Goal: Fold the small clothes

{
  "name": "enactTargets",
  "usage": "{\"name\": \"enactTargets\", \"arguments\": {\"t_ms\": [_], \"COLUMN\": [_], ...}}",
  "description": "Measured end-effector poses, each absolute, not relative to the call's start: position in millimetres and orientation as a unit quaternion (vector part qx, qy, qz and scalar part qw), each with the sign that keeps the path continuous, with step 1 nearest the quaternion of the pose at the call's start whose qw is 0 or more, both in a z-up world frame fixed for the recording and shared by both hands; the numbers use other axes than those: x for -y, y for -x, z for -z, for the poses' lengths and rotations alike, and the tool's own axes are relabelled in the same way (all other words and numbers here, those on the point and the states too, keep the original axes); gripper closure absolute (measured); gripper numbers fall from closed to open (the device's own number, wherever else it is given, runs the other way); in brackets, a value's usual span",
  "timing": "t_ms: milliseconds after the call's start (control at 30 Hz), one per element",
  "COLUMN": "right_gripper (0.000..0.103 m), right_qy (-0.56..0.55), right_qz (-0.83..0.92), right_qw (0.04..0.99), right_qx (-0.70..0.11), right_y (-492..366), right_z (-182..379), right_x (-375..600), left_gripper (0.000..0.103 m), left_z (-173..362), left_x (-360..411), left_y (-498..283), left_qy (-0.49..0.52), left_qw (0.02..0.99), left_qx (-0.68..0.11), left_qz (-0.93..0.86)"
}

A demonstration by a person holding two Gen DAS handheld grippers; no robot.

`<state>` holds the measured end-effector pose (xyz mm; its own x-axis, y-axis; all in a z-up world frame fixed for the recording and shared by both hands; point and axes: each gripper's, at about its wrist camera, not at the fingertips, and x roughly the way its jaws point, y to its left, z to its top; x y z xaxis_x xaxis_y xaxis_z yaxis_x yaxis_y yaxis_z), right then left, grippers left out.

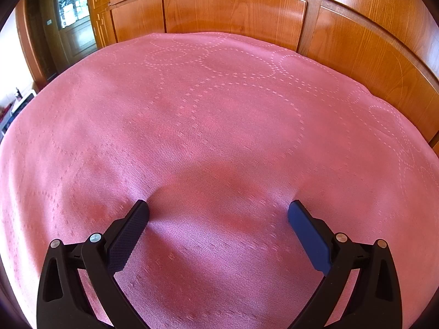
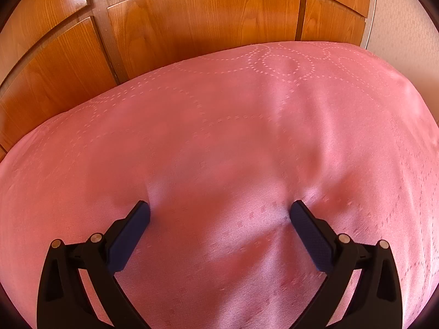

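Both the left tool [image 1: 218, 209] and right tool [image 2: 220, 210] spread wide, fingertips pressing the pink woven dotted-circle bedspread [image 1: 219, 126] before orange wooden panelling [image 1: 233, 13].

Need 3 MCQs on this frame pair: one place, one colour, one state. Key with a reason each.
1. What lies behind the bedspread?
A. wooden panels
B. a window
C. a bookshelf

2. What colour is the bedspread?
A. green
B. pink
C. white

3. How do the left gripper and the right gripper stand?
A. both shut on cloth
B. one open, one shut
C. both open, tips on the bedspread

Key: 1 A, wooden panels rise past the far edge in both views. 2 B, pink weave with dotted circles. 3 C, the fingers are spread wide in each view, with nothing between them, and the fabric dimples at the tips.
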<state>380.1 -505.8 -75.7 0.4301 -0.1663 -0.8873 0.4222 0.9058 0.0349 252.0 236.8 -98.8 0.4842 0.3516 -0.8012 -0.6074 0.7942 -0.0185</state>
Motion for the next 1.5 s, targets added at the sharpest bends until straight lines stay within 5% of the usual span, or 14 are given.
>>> {"name": "enactTargets", "arguments": {"t_ms": [1500], "right_gripper": [0.002], "right_qy": [-0.128], "right_qz": [0.176], "right_qw": [0.836], "right_qx": [-0.504], "right_y": [-384.0], "right_z": [80.5], "right_x": [505.7], "left_gripper": [0.003], "left_z": [99.9], "left_x": [-234.9], "left_y": [-251.7], "left_qy": [0.151], "left_qw": [0.847], "left_qx": [-0.423], "left_qz": [-0.284]}}
